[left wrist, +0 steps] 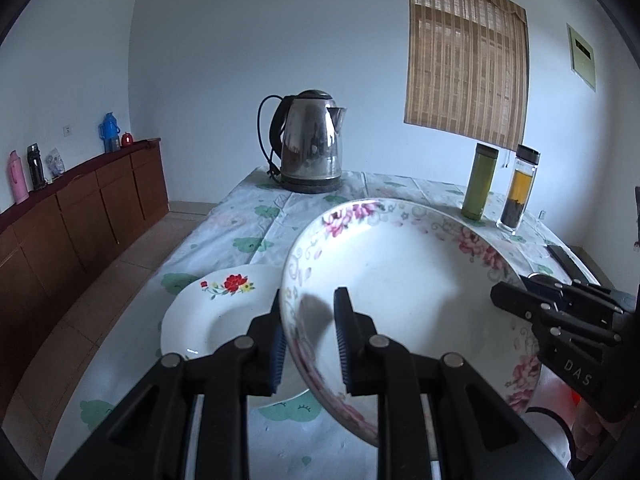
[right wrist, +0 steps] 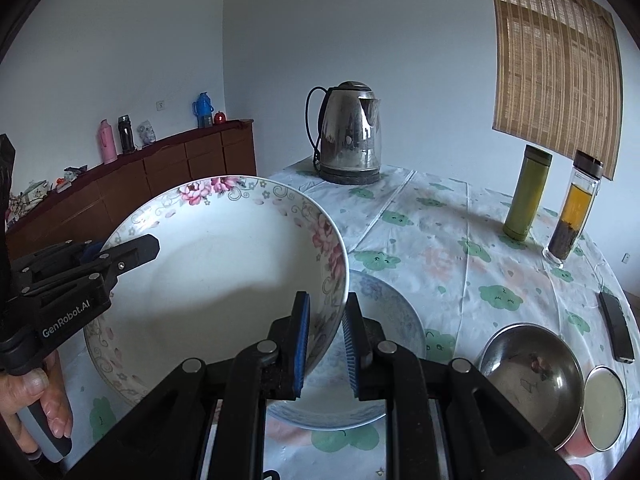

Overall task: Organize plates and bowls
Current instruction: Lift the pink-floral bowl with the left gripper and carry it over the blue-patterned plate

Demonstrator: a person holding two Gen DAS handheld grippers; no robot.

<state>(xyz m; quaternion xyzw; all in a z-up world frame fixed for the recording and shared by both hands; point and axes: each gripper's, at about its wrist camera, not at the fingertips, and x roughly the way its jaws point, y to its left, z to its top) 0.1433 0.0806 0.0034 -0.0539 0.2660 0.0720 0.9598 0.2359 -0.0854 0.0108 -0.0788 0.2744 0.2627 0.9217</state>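
You have the large floral bowl (left wrist: pixel 404 280) clamped by both grippers at opposite sides of its rim. Your left gripper (left wrist: pixel 308 320) is nearly shut, one blue pad inside the wall and one outside; your right gripper (right wrist: pixel 326 328) pinches the far rim the same way. The bowl hangs tilted above the table (right wrist: pixel 440 240), its mouth facing up and toward you, with its rim rising away from the cameras.

Below its left side lies a white plate with a red flower (left wrist: pixel 224 308), partly under the bowl's edge. Below its right side sits a blue-patterned plate (right wrist: pixel 384 320), also overlapped. Just beyond that are a steel bowl (right wrist: pixel 532 376) and a small lidded container (right wrist: pixel 604 408), touching or nearly so.

The table's left edge (left wrist: pixel 132 304) drops to the tiled floor close beside the white plate. The middle of the cloth is open up to the kettle (left wrist: pixel 310 140), green flask (left wrist: pixel 478 180) and tea bottle (left wrist: pixel 518 188). A dark remote (right wrist: pixel 616 326) lies near the right edge.
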